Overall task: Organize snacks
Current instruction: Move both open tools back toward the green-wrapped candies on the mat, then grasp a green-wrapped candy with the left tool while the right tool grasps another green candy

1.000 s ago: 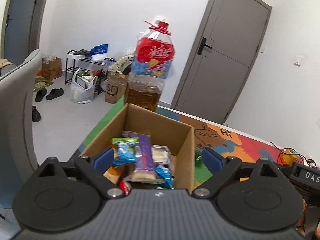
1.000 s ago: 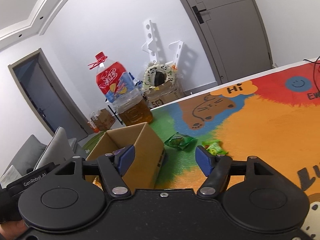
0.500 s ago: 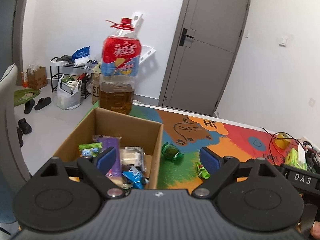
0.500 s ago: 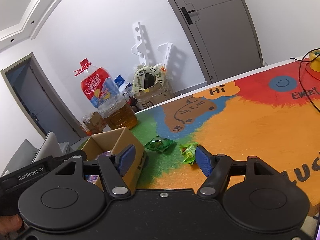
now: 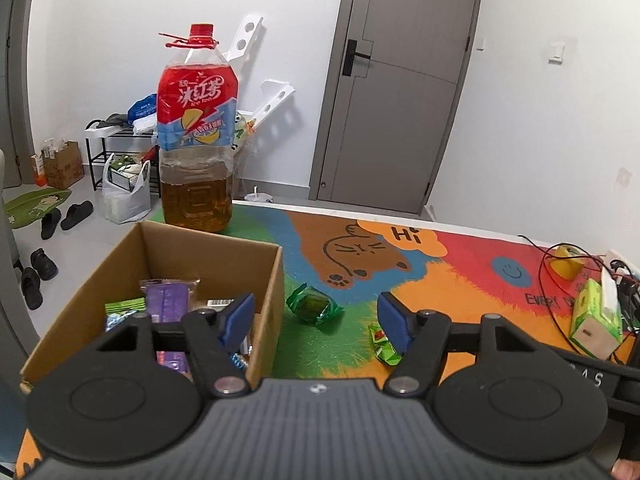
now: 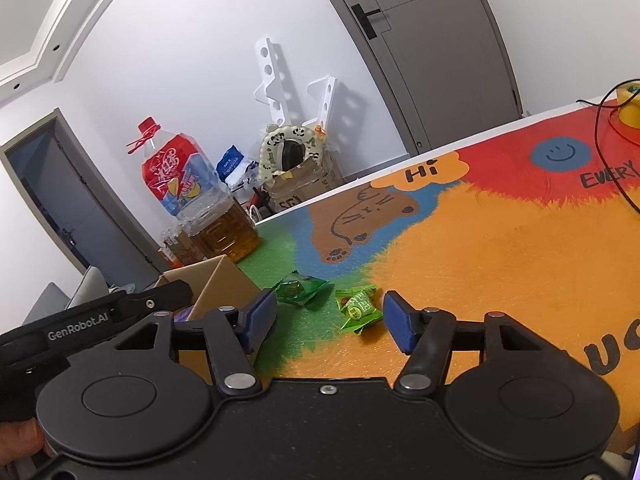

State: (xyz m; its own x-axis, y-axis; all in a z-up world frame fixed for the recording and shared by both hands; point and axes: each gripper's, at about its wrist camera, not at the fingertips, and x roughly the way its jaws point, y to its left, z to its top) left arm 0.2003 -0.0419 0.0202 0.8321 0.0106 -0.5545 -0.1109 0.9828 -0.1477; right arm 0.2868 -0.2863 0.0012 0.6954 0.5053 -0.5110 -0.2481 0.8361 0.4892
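Blue pads tip both grippers, and both stand spread wide with nothing between them. The right gripper hangs low over the surface, its jaws bracketing a light green candy that lies just ahead of them on the seam where the mat's green patch meets the orange; whether the pads touch the mat cannot be told from this view. Just beside that candy, a little farther out and toward the box, lies a dark green candy, apart from the first. The left gripper hovers higher and farther back, also released, its left pad over the near right corner of the cardboard box and its right pad above the light green candy, with the dark green candy ahead in the gap on the green patch. The box stands open-topped on the left part of the mat and already holds several wrapped snacks, purple and green among them. Behind it stands a large bottle of tea, and off to the far right a green tissue box among cables. By the look of things the sorting is nearly through: two candies remain out, and the step in hand is the reach for the nearer one. Next the right gripper likely needs to sink onto the light green wrapper, close across its plump middle rather than its thin twisted ends, then lift and carry it left over the box rim before letting go.
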